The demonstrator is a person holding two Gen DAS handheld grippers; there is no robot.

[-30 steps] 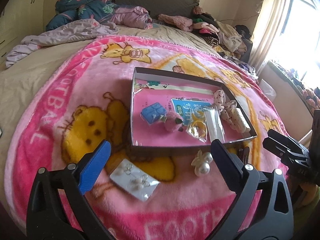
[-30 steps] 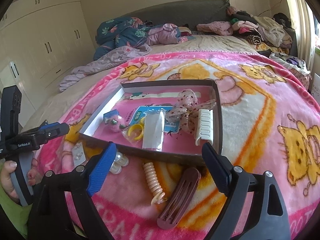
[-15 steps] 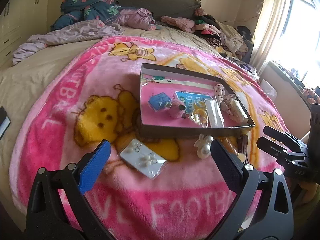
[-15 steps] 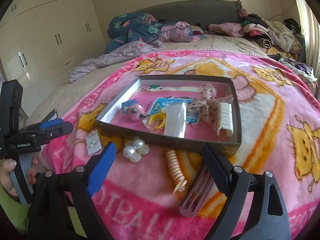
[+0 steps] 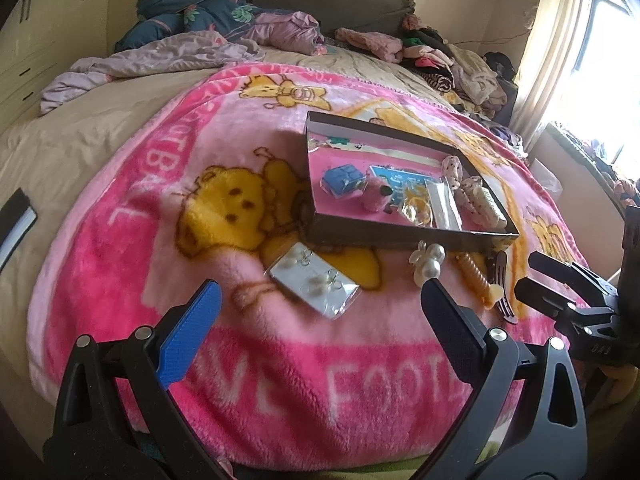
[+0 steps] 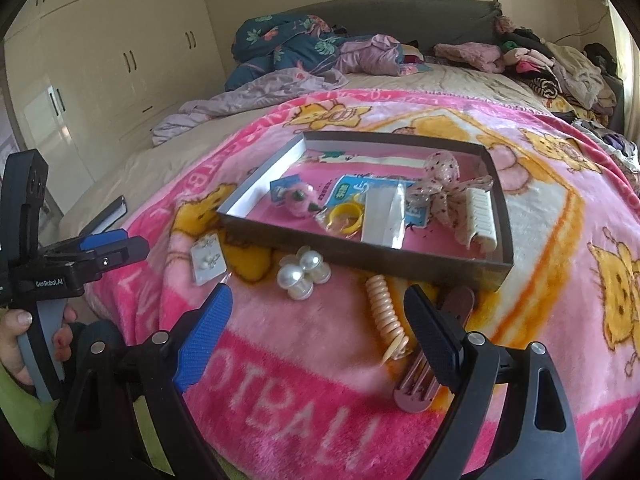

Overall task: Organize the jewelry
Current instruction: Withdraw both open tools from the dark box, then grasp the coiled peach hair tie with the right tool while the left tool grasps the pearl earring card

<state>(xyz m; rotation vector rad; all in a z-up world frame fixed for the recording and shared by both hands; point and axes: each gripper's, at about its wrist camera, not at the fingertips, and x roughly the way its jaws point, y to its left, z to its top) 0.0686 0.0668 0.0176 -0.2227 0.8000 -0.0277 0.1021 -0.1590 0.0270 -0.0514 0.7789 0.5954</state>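
A dark shallow box (image 5: pixel 404 238) (image 6: pixel 360 258) lies on a pink cartoon blanket and holds several hair accessories and small packets. In front of it lie an earring card (image 5: pixel 313 282) (image 6: pixel 208 258), a pearl flower clip (image 5: pixel 428 260) (image 6: pixel 302 272), a peach spiral hair tie (image 6: pixel 386 314) (image 5: pixel 476 278) and a mauve hair clip (image 6: pixel 430 364). My left gripper (image 5: pixel 316 332) is open and empty, hovering before the earring card. My right gripper (image 6: pixel 316 330) is open and empty, above the blanket near the spiral tie.
The blanket (image 5: pixel 132 208) covers a bed with rumpled clothes (image 6: pixel 296 46) at the headboard. Wardrobes (image 6: pixel 100 64) stand to the left, a bright window (image 5: pixel 600 60) to the right. A dark flat object (image 5: pixel 14 220) lies at the bed's left edge.
Both grippers have pulled back from the box toward the near edge of the bed, so box and loose items look farther away. Nothing was picked up; both stay open.
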